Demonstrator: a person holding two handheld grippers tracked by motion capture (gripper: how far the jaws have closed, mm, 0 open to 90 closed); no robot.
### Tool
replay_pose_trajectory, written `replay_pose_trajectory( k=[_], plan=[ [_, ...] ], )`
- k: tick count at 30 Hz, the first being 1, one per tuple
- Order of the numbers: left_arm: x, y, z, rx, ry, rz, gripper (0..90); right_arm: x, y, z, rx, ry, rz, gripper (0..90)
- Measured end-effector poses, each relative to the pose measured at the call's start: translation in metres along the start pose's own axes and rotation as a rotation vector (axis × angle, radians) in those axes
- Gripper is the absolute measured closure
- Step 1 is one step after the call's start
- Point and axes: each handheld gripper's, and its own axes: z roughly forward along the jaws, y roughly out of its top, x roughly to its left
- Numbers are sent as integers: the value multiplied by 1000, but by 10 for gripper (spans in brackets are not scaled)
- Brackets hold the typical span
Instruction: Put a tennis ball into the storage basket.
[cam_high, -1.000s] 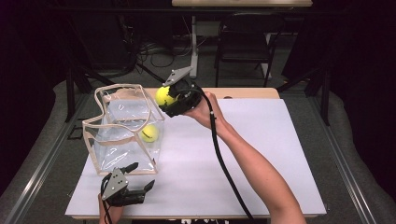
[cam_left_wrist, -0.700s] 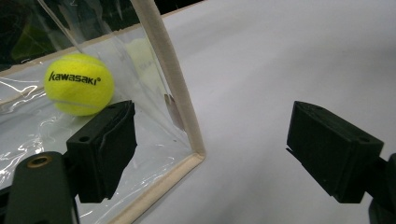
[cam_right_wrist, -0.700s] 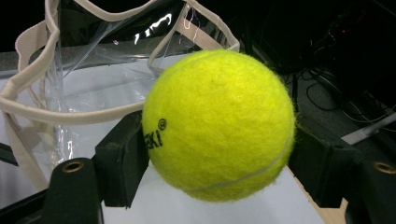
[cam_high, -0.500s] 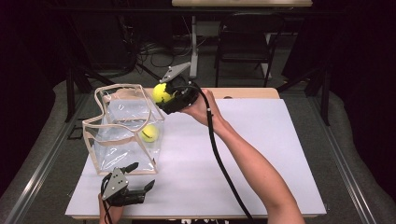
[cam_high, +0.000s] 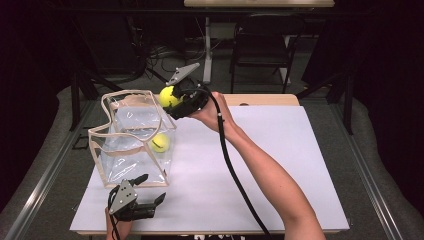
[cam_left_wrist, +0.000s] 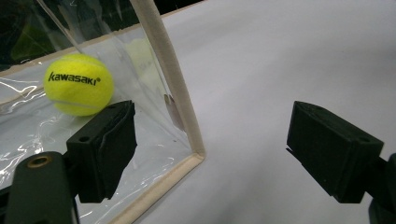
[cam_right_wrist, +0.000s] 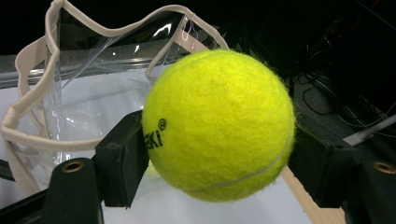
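Two tennis balls: one (cam_right_wrist: 218, 125) clamped across its middle by right tongs (cam_high: 176, 100) above clear bag (cam_high: 131, 137), one (cam_high: 159, 142) inside. Light, fuzzy, springy, easily gripped. Left tongs (cam_high: 148, 190) gaping, empty, on counter (cam_high: 280, 165).

A yellow tennis ball (cam_right_wrist: 219, 123) is sitting in the middle of the frame, pinched between the two black jaws of the right gripper (cam_right_wrist: 219, 163), which are pressing on its left and right sides. Behind it, at upper left, a clear plastic bag (cam_right_wrist: 70, 98) with a beige rim is standing open on a white table (cam_right_wrist: 154, 200).
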Motion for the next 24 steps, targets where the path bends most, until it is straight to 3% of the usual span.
replay_pose_trajectory(
  k=[24],
  plan=[
    [0, 0, 0, 0, 0, 1, 159, 8, 12, 7, -12, 13, -11, 262]
  ],
)
